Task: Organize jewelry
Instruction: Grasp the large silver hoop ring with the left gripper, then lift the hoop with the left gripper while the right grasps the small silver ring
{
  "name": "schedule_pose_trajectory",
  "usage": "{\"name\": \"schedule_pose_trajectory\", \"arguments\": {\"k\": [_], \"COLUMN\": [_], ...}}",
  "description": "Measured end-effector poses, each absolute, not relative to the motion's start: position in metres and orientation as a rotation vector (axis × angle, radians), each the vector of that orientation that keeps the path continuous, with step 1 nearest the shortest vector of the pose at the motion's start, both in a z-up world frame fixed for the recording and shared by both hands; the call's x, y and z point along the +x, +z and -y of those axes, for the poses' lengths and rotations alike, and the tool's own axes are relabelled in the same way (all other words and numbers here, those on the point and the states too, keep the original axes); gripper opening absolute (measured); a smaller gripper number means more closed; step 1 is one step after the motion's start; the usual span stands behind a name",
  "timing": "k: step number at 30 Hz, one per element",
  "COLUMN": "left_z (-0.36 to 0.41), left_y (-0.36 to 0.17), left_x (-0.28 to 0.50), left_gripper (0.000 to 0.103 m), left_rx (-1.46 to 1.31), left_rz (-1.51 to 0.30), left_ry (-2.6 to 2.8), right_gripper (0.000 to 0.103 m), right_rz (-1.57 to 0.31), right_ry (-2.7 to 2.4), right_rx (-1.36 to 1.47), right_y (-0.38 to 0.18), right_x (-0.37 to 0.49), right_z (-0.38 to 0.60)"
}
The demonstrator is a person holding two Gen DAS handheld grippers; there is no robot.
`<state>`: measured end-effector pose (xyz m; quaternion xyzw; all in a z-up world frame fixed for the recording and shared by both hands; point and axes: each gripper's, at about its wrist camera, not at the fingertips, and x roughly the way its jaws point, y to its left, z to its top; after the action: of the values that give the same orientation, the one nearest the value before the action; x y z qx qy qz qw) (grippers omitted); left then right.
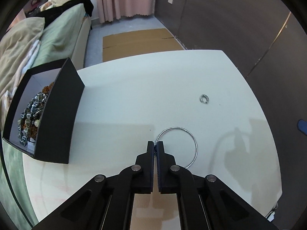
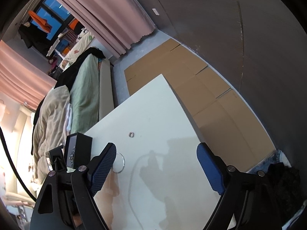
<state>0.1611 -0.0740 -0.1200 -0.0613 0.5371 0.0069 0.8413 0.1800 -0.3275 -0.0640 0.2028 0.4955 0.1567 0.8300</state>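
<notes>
Left gripper (image 1: 155,146) pinches the bangle (image 1: 178,145) at our near edge of the bench (image 1: 134,95).
Our thin grip may slip en route to the box (image 1: 57,118), far left; right gripper (image 2: 156,153) gapes empty.

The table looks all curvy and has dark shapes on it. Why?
Left wrist view: the fisheye lens bows the white table edges; grey gripper shadows fall right of the silver bangle, which the left gripper pinches. Right wrist view: the same bending, stronger and tilted; shadows sit between the open right gripper fingers, and the small ring looks tiny yet fairly sharp.
</notes>
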Motion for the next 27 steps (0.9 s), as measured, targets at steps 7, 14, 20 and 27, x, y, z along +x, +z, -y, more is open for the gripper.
{"name": "schedule_pose_trajectory", "arguments": {"k": [7, 14, 20, 27], "left_z": [0.058, 0.027, 0.004, -0.027], "left_y": [-0.096, -0.066, -0.052, -0.043], "left_x": [0.155, 0.145, 0.139, 0.137], "left_gripper": [0.001, 0.001, 0.001, 0.001], "left_rx": [-0.218, -0.295, -0.355, -0.410], "left_rz": [-1.064, -0.963, -0.907, -0.868], "left_ry": [-0.010, 0.013, 0.034, 0.057], "right_gripper": [0.076, 0.054, 0.036, 0.027], "right_rz": [-1.087, -1.116, -1.142, -1.147], "right_ry": [0.341, 0.378, 0.398, 0.385], "right_rx": [0.411, 0.347, 0.301, 0.261], "right_y": [-0.073, -0.081, -0.090, -0.100], "right_x": [0.186, 0.194, 0.205, 0.221], "right_z": [0.316, 0.283, 0.256, 0.235]}}
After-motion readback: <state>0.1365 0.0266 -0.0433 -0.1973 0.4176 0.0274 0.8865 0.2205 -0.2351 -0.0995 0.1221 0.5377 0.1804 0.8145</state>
